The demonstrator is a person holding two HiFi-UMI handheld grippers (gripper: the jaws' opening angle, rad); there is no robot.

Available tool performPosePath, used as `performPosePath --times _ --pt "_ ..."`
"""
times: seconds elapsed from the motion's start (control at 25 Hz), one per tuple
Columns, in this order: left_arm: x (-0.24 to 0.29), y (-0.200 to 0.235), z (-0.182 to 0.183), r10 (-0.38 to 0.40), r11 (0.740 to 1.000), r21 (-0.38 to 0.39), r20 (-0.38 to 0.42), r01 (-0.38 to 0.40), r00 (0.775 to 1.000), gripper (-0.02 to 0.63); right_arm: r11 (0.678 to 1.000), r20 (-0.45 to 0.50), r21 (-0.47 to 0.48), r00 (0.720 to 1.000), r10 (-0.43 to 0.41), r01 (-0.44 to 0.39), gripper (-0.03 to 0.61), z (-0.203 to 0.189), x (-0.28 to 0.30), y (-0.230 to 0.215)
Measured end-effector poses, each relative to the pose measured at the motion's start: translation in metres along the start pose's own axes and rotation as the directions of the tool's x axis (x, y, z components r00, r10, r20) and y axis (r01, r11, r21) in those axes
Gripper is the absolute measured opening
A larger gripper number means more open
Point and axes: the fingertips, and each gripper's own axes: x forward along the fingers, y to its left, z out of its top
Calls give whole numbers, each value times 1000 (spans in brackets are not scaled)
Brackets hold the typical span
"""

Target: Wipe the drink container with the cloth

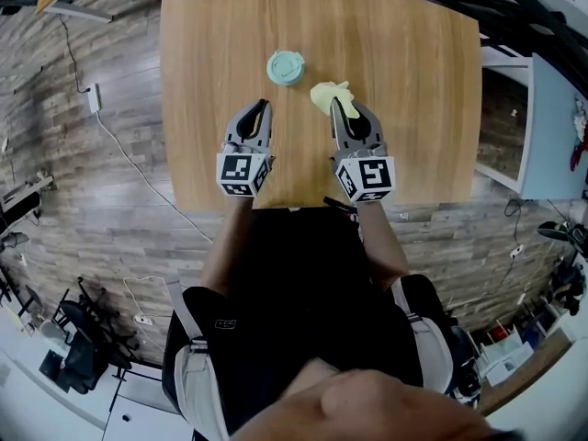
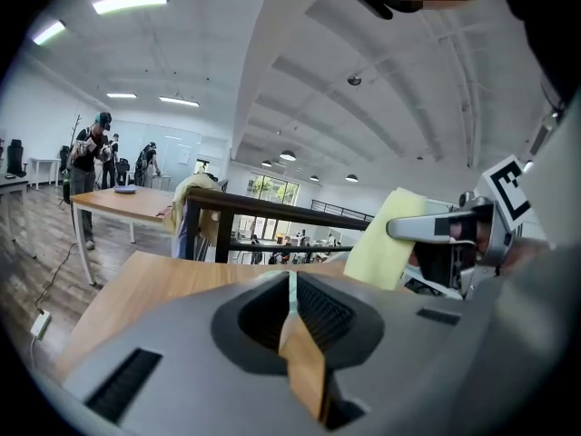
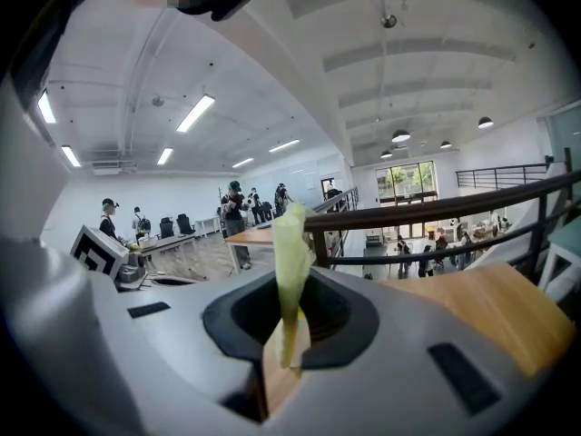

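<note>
I hold 2 tools over the wooden tabletop [image 1: 413, 108], 1 in each hand, side by side and close to its near edge. My left hand-held gripper [image 1: 262, 107] has its jaws pressed together with nothing caught between them; its own view [image 2: 291, 291] shows only a thin seam where they meet.

My right hand-held gripper [image 1: 337, 108] is clamped on the pale yellow cloth [image 1: 324, 93]. In its own view [image 3: 289, 327] a folded strip of the cloth [image 3: 290, 243] stands up out of the closed jaws, and in the left gripper view the cloth [image 2: 381, 242] hangs from that gripper's tip as a flat yellow panel.

The drink container [image 1: 286, 67] is teal and round from above, and it stands on the tabletop just beyond the 2 tools, a little nearer my left one. The bunched cloth sits just beside it, to its right and closer to me, with a narrow strip of wood showing between them. Neither tool touches the container.

Behind the tabletop runs a dark railing [image 3: 436, 212], and several people [image 3: 234, 209] stand around other tables farther back in the hall.
</note>
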Motion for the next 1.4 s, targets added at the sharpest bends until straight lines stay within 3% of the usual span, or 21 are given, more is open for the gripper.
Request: performPosePath --times 0.52,0.8,1.2,1.4 --pt "68 15 -17 29 1000 7 -80 -28 996 34 991 -51 25 990 134 -133 49 -27 73 -32" --pt "74 21 -33 34 999 -10 -131 -36 991 34 970 -100 -7 965 241 -243 49 -53 107 -27" --pt "71 22 -32 26 999 -22 -111 -29 994 33 921 -222 0 898 381 -391 49 -102 125 -12" --pt "67 23 -32 25 999 -21 -117 -28 993 32 885 -287 -18 850 441 -465 49 -123 125 2"
